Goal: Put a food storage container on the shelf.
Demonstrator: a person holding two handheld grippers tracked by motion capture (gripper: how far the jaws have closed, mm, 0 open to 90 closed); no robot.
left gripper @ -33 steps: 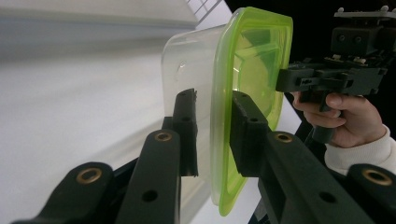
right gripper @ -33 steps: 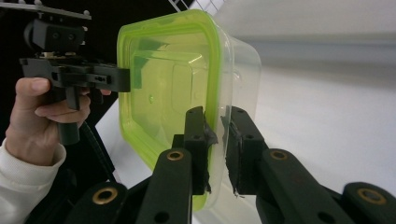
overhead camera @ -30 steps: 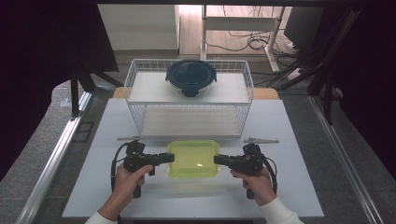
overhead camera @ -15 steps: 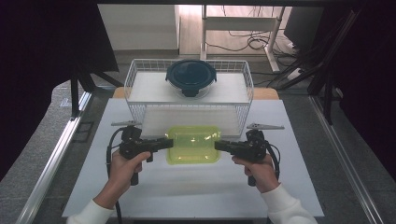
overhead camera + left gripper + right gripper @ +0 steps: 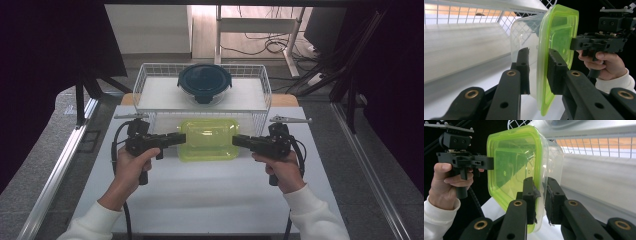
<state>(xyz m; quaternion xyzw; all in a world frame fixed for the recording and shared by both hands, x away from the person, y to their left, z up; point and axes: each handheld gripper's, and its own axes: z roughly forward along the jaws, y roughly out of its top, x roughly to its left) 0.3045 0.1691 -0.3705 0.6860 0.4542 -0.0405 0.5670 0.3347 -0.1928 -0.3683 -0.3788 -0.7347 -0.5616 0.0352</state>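
Both grippers, left gripper (image 5: 181, 139) and right gripper (image 5: 237, 140), clamp the green-lidded container (image 5: 208, 139); next, clear the wire basket (image 5: 141, 80) rim.

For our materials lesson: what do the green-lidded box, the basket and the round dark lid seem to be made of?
Box: clear, glossy plastic with a translucent green plastic lid; the basket shows through both.
Basket: thin white-coated wire, probably metal, in an open grid.
Round lid: dark, slightly shiny, likely plastic, with clip tabs on its rim.
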